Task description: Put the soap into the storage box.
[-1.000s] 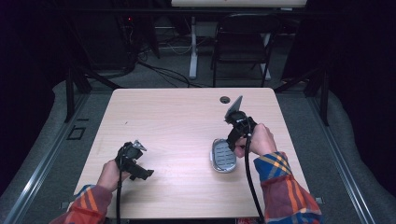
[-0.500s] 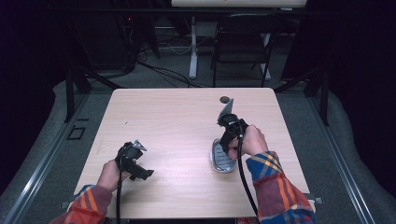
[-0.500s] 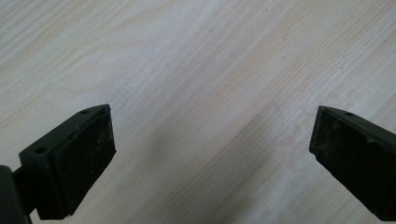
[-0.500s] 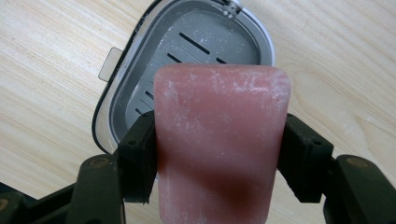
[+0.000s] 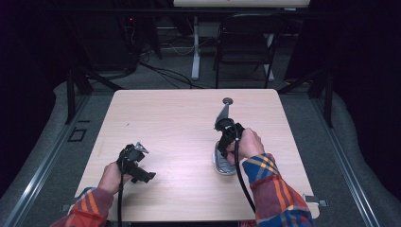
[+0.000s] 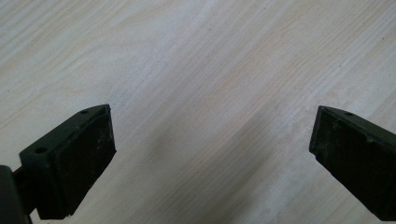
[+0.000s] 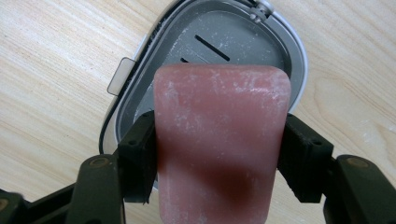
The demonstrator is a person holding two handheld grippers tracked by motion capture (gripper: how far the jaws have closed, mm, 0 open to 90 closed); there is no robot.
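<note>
A pink bar of soap (image 7: 219, 140) is clamped between the jaws of my right gripper (image 7: 219, 154), its pads pressing on both sides. Just beneath it lies an open grey soap dish (image 7: 289, 51) with slots in its floor. In the high view the right gripper (image 5: 227, 135) hovers over the far end of that dish (image 5: 222, 165), right of the table's middle. My left gripper (image 5: 142, 172) rests low at the near left; its jaws (image 6: 212, 149) stand wide apart over bare wood.
The light wooden table (image 5: 170, 123) carries a small dark round object (image 5: 228, 100) near its far edge. A black chair (image 5: 246, 42) and cables sit on the floor beyond the table.
My right hand has come down and toward the near side with the soap, from beyond the dish to over it. The left hand has stayed put.
</note>
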